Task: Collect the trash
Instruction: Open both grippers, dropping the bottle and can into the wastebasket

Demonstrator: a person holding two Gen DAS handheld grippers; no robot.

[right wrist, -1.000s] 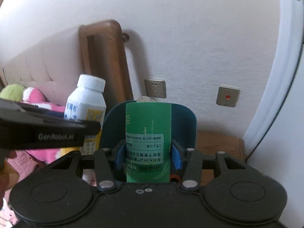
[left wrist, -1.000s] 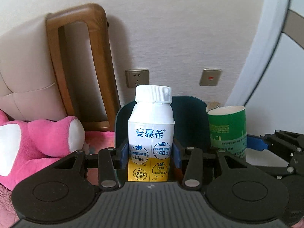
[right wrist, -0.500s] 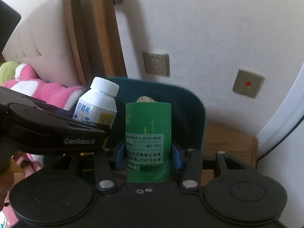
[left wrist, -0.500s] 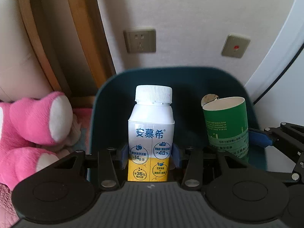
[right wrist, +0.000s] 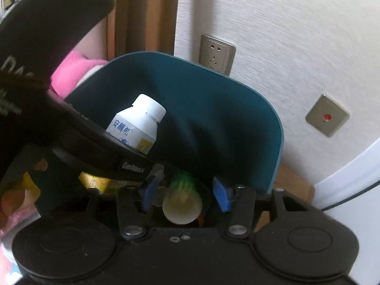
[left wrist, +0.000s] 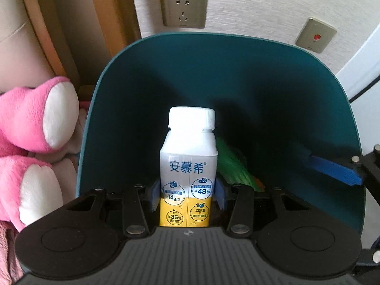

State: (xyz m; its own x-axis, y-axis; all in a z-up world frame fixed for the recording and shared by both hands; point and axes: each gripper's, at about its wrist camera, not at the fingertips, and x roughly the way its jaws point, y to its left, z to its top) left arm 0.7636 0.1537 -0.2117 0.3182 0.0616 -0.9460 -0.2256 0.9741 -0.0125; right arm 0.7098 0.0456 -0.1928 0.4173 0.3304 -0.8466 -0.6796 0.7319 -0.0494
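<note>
My left gripper (left wrist: 187, 196) is shut on a white and yellow yogurt bottle (left wrist: 188, 166) with a white cap, held upright inside the mouth of a teal trash bin (left wrist: 237, 54). My right gripper (right wrist: 185, 196) is open over the same bin (right wrist: 213, 99). A green paper cup (right wrist: 182, 200), blurred, is loose below its spread blue pads, open end towards the camera. The cup also shows in the left wrist view (left wrist: 232, 168), lying in the bin behind the bottle. The bottle shows in the right wrist view (right wrist: 140, 123).
Pink plush toys (left wrist: 33, 128) lie left of the bin. A wooden headboard frame (left wrist: 71, 23) stands behind. The wall holds a power socket (left wrist: 182, 9) and a switch with a red dot (left wrist: 315, 35). A wooden nightstand top (right wrist: 294, 185) lies right of the bin.
Both grippers have moved down into the bin. The right gripper has opened and the green cup has dropped out of it. The left gripper still holds the bottle.
</note>
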